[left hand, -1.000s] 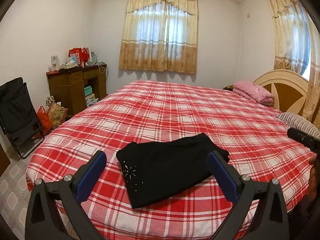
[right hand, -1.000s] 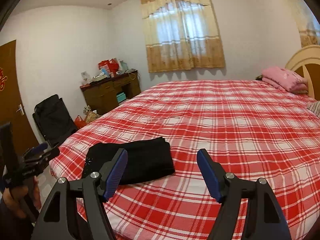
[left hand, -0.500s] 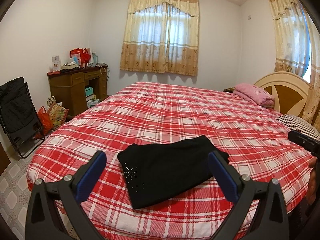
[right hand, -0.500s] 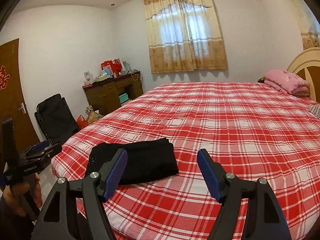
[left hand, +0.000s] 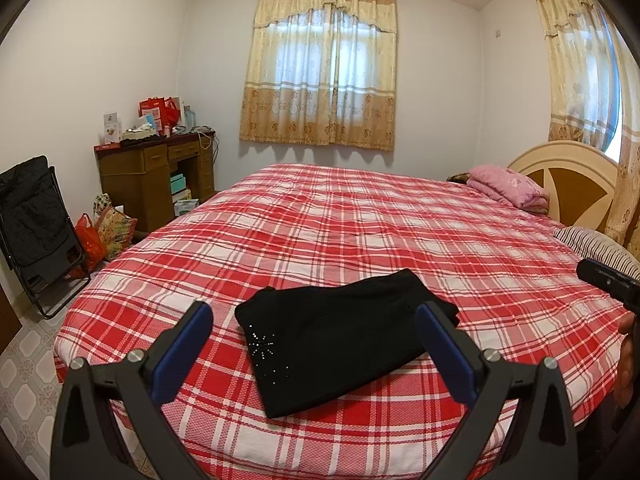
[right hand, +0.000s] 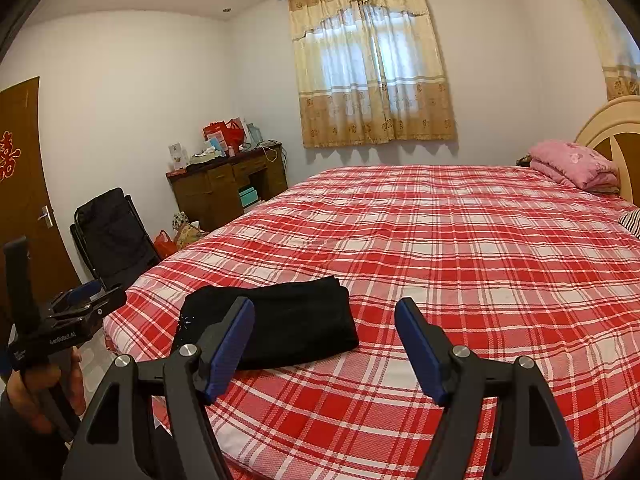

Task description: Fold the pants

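Black pants folded into compact rectangle, flat on bed near front edge, rhinestone starburst showing.

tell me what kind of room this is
A home bedroom, most likely: a large bed under a red and white plaid bedspread with a cream wooden headboard, a folded pink quilt by it, and a cluttered brown wooden desk against the wall.

The pants were matt black cloth with small shiny studs. The bedspread was woven checked cloth. At left, the desk was dark wood. The fingers wore matt blue pads on black plastic.
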`<state>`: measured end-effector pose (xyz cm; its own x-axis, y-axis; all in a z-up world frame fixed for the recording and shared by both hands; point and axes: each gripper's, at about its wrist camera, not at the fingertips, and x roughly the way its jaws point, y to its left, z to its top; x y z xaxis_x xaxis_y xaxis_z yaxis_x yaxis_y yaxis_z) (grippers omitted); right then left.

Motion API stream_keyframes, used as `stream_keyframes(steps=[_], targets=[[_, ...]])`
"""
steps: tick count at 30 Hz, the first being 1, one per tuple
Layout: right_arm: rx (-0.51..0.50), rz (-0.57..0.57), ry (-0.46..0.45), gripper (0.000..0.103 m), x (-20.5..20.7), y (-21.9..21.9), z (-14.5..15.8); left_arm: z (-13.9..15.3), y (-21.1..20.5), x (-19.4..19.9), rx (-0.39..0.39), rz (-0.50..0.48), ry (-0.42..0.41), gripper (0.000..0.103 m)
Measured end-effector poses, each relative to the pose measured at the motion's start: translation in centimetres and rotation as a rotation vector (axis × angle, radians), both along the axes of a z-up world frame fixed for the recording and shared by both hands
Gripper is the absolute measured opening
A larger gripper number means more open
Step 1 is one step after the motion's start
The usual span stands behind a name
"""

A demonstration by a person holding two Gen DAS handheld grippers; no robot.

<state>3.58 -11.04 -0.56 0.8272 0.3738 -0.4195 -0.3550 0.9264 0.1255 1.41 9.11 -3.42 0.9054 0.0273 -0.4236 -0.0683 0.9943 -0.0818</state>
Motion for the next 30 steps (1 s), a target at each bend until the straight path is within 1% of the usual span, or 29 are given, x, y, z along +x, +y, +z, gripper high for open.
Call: stream_keyframes(steps=[16,30], targets=[[0.004,0.008,0.002,0.075,0.04,0.07,0.06,-0.02,0.06,-0.1,0.002,0.003,-0.003,0.103],[-0.007,0.016,0.011,0.075,0.29,0.32,-0.34,0.24,-0.4,-0.01,0.035,0.001,-0.004,0.103]])
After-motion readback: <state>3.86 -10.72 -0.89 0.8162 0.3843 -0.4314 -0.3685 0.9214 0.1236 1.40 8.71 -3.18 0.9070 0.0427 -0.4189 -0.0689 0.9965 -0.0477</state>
